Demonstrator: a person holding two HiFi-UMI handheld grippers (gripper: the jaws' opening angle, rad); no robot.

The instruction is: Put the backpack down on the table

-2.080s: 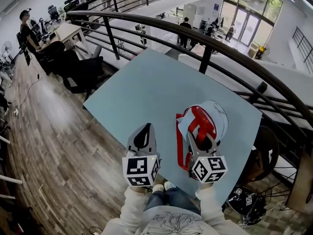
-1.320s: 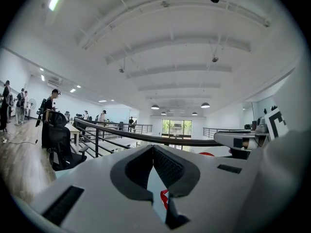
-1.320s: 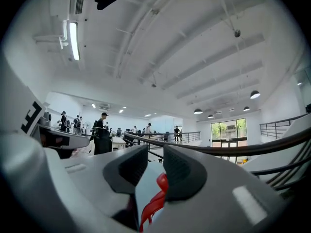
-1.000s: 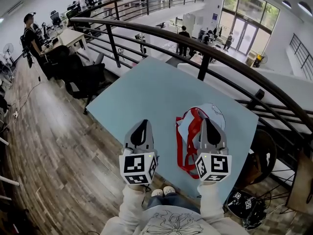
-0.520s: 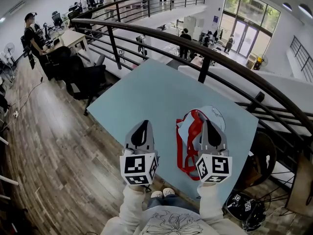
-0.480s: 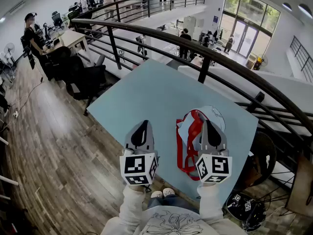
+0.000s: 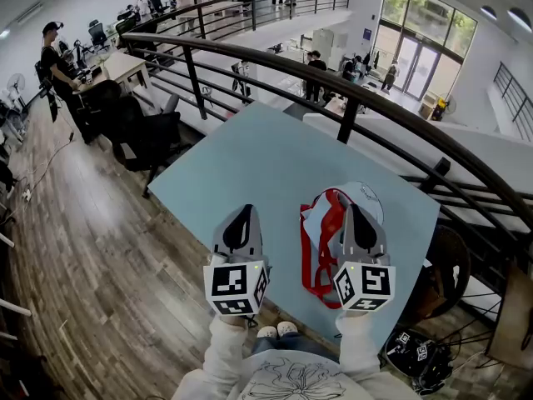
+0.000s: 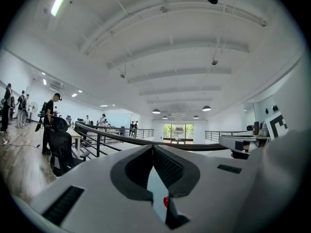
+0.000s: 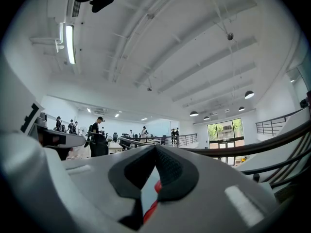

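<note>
White-and-red fabric backpack (image 7: 371, 198) lies on pale blue table (image 7: 258, 157); set-down judged complete. Left gripper (image 7: 247, 212) beside the backpack and right gripper (image 7: 354, 207) over it both have jaws closed and empty. Next: withdraw clear.

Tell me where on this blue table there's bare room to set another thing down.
The whole far half of the table, up to the railing, is bare. So is the left side beyond the left gripper. The near right corner is crowded: the backpack lies there with the right gripper over it.
</note>
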